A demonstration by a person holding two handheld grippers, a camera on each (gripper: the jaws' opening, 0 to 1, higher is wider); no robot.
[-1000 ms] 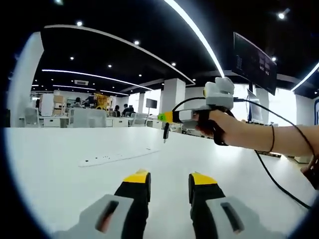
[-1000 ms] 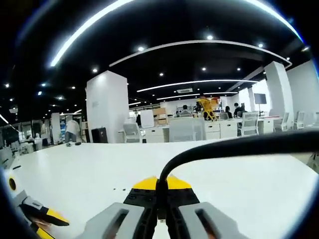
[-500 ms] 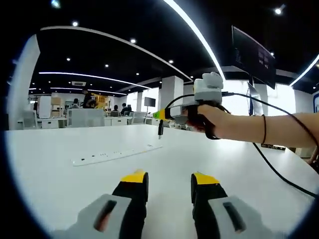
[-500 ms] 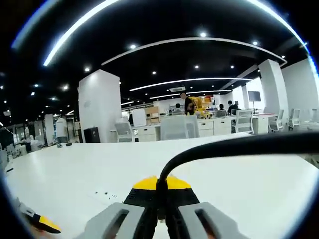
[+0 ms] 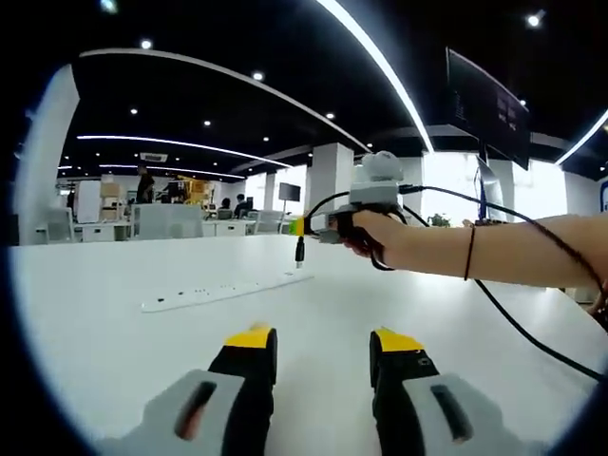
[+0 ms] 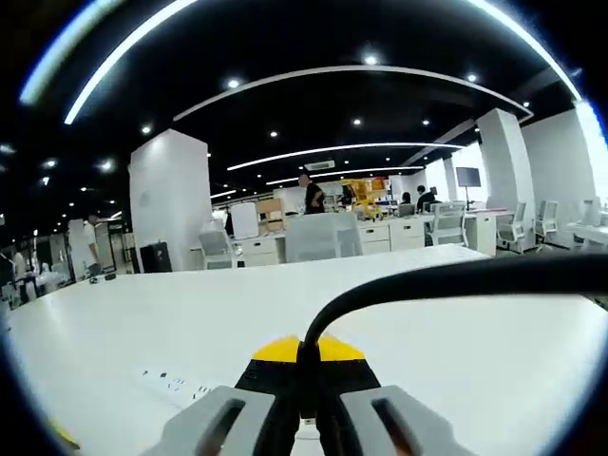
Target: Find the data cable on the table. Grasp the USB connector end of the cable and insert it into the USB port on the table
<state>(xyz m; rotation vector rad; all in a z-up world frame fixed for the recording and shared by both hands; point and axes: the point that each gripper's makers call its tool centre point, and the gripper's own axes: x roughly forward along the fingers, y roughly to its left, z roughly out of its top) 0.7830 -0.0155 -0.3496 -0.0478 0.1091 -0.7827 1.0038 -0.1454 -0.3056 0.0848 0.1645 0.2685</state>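
In the left gripper view a white power strip [image 5: 223, 291] with the USB port lies flat on the white table [image 5: 114, 313]. Above its right end hangs the black USB connector [image 5: 299, 252], pointing down, held by my right gripper [image 5: 302, 227], which a person's hand carries in from the right. My left gripper [image 5: 321, 348] is low over the table, open and holding nothing. In the right gripper view my right gripper [image 6: 306, 353] is shut on the black cable [image 6: 427, 279], which arcs off to the right. The strip's end [image 6: 176, 385] shows at lower left.
The black cable [image 5: 532, 332] trails over the table at the right in the left gripper view, beside the person's forearm [image 5: 494, 258]. A dark monitor [image 5: 486, 106] hangs at upper right. Desks, chairs and people stand far behind the table.
My right gripper has carried the connector left and farther away, closer over the strip's right end. The strip has come into the right gripper view. The left gripper has stayed open.
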